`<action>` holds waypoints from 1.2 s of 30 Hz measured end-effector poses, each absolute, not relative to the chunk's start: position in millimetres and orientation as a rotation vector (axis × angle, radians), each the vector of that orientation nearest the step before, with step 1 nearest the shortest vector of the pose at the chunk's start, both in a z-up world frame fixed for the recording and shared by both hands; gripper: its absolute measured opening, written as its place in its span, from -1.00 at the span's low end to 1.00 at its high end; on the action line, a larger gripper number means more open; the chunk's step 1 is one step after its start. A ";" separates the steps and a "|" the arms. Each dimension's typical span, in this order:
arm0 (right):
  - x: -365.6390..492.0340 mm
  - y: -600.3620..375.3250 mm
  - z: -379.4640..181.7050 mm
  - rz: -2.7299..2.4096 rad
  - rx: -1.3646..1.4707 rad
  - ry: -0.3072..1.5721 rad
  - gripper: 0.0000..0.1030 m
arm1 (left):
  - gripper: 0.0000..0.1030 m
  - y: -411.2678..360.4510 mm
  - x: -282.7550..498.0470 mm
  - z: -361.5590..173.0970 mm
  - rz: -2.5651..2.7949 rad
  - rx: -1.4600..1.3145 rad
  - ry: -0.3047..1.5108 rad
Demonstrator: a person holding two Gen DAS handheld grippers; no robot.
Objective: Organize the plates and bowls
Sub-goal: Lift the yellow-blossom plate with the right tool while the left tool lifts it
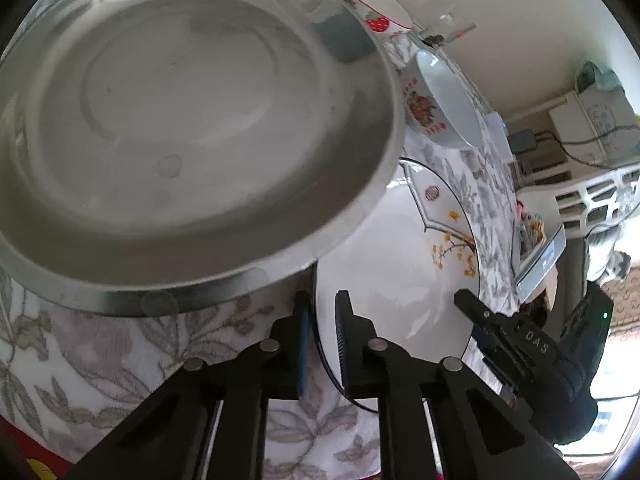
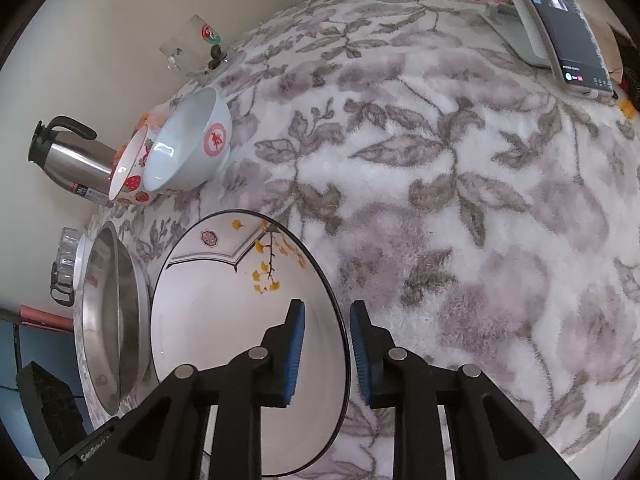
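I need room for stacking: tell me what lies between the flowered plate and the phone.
Nothing but bare floral cloth lies between the flowered plate and the phone. The right wrist view shows that stretch.

Soft daylight; fisheye-bent edges; metal dish [image 1: 180,132] slightly blurred.

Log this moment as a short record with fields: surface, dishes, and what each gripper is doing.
surface: floral cloth
plate: white plate with black rim and yellow flowers, lying flat
steel dish: metal basin beside the plate
bowls: strawberry bowl and white bowl, side by side near the wall
left gripper: jaws straddle the plate's rim, shut on it
right gripper: jaws straddle the opposite rim; contact unclear
background: phone on a stand, thermos
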State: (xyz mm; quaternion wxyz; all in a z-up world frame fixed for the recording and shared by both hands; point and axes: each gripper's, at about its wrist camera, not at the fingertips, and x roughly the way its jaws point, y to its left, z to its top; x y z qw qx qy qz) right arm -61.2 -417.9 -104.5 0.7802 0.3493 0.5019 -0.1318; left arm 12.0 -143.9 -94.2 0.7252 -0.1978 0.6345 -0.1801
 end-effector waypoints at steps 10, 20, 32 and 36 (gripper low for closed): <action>-60.4 -421.1 -111.1 -0.282 0.784 1.082 -0.67 | -0.80 -145.8 13.3 -102.1 -0.395 -0.457 1.381; -68.2 -428.1 -115.9 -0.272 0.857 1.051 -0.65 | -0.78 -145.7 16.1 -104.6 -0.416 -0.461 1.384; -64.8 -425.3 -110.2 -0.275 0.821 1.061 -0.70 | -0.78 -151.0 14.7 -100.1 -0.430 -0.421 1.368; -68.2 -430.1 -98.4 -0.271 0.818 1.018 -0.71 | -0.77 -156.0 10.8 -87.9 -0.461 -0.390 1.327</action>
